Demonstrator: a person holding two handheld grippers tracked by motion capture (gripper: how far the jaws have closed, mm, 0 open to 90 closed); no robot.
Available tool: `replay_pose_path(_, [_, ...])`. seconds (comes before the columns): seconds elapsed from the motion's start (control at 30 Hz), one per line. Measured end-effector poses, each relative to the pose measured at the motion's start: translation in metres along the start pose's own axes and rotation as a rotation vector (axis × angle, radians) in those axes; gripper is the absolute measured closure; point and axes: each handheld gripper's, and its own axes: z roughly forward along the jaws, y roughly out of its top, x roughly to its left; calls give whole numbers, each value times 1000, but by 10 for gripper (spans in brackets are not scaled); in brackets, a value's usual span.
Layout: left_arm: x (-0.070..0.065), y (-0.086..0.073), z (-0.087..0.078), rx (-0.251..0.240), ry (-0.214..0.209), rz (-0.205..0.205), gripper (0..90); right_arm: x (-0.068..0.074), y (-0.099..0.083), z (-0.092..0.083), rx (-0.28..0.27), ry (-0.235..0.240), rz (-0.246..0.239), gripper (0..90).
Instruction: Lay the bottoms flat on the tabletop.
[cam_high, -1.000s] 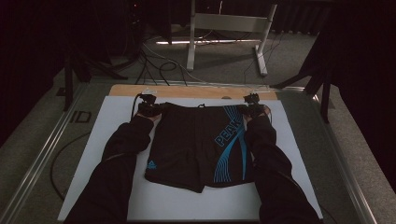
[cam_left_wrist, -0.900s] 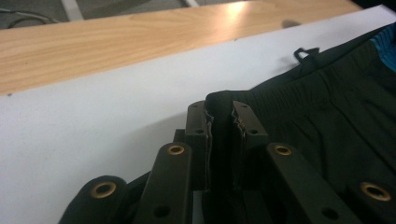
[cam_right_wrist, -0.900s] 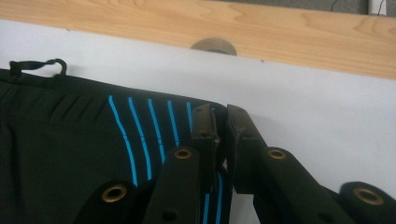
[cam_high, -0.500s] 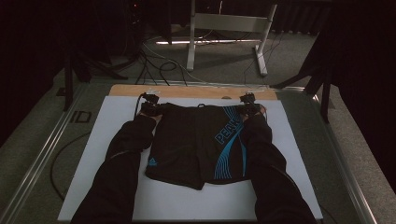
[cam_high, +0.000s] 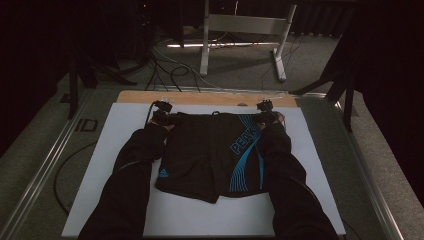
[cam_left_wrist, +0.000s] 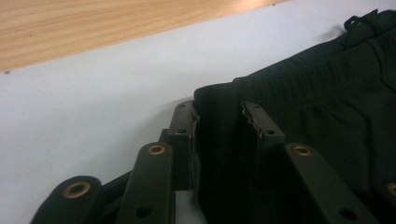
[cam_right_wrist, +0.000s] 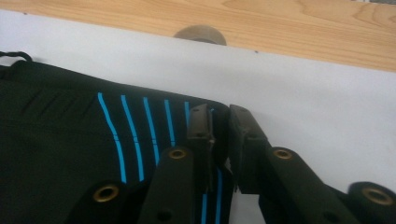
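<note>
Lying flat on the white mat (cam_high: 320, 165), the black shorts (cam_high: 210, 155) have their waistband toward the far side and their legs toward the person, with blue curved stripes and lettering on the right leg. From the high view, the left gripper (cam_high: 161, 114) sits at the far-left waistband corner and the right gripper (cam_high: 265, 113) at the far-right corner, both forearms running along the shorts' sides; how the jaws stand is too small to tell there. The left gripper view shows this closely: the waistband corner (cam_left_wrist: 217, 100) lies between the two black jaws, which have just been opening, with a little slack beside the fabric. The right gripper view shows the striped corner (cam_right_wrist: 219, 112) between its narrowly parted jaws, likewise just opening, and a wooden strip (cam_right_wrist: 303, 28) beyond the mat's far edge. Compared with a second ago, the shorts lie slightly farther up the mat, and both hands have followed.
</note>
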Motion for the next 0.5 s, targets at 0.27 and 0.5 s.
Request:
replay_pose_path(0.27, [-1,2,-5,-19,9,-14,598,1,1,-6,-13,-6,4,627])
replay_pose_path(0.5, [-8,12,-19,-51,-5,-1,341,3,4,-15,-23,41,-15,400])
